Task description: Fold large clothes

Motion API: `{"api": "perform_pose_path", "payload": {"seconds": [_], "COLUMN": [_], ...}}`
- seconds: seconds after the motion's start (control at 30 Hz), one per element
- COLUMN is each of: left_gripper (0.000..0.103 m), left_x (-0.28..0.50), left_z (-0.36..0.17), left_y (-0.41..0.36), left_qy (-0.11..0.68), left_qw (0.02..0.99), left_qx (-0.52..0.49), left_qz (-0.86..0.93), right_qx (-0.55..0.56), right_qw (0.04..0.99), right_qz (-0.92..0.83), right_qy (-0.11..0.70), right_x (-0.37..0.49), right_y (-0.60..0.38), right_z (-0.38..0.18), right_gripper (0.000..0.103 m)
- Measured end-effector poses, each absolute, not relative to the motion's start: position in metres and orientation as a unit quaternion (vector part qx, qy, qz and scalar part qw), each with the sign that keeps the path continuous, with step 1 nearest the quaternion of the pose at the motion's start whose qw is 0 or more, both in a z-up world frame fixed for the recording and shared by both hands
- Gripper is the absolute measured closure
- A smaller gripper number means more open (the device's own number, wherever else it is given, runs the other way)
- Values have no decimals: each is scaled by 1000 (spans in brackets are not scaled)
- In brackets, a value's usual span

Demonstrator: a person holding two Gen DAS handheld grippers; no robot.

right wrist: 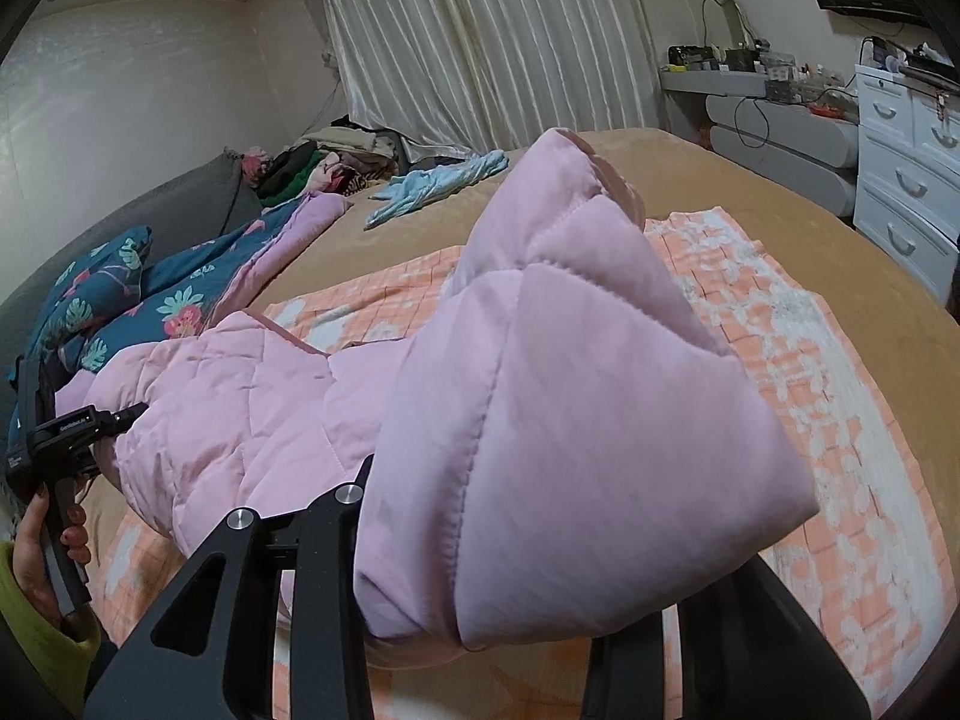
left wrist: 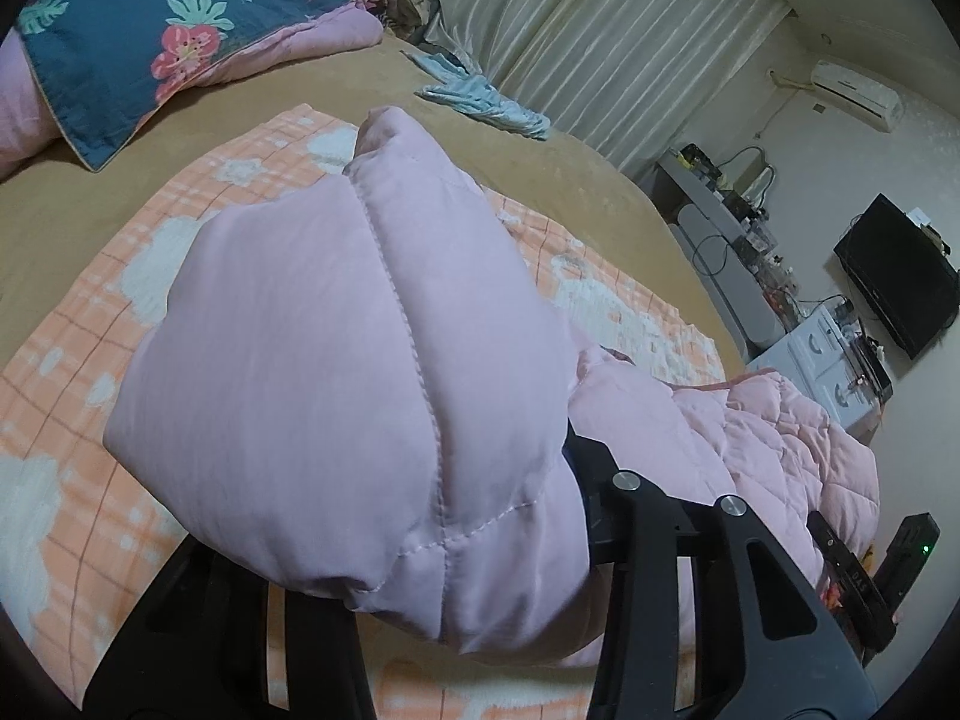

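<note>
Left wrist view: the left gripper (left wrist: 480,570) is pinching a puffy, quilted pink jacket (left wrist: 336,396); smooth satin-like fabric with stitched seams is bulging between its fingers. The jacket is hanging above an orange-and-white checked blanket (left wrist: 72,420) spread over the tan bed (left wrist: 540,180).

Right wrist view: the right gripper (right wrist: 474,588) is clamping another padded fold of the jacket (right wrist: 570,420). The jacket is trailing toward the bed's left edge, where a hand (right wrist: 42,546) is holding the other gripper.

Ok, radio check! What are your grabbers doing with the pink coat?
Both jaws clamped on pink quilted coat, one end each. Coat lifted above orange checked blanket. Nothing in the way.
</note>
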State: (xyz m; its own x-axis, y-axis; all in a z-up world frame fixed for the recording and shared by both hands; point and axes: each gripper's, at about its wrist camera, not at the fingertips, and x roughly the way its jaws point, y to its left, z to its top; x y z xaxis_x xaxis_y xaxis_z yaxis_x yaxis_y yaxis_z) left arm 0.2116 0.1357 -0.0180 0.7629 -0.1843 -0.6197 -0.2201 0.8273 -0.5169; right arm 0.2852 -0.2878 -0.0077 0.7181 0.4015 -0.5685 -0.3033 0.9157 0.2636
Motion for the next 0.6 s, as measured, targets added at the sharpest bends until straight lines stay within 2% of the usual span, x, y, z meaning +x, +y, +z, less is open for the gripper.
{"api": "perform_pose_path", "payload": {"seconds": [0.6], "left_gripper": [69], "left_x": [162], "left_z": [-27], "left_y": [132], "left_qy": [355], "left_qw": [890], "left_qx": [-287], "left_qz": [11], "right_qx": [84], "right_qw": [920], "right_qz": [190], "right_qy": [331], "right_x": [238], "right_y": [-299], "right_z": [-14], "right_gripper": [70]}}
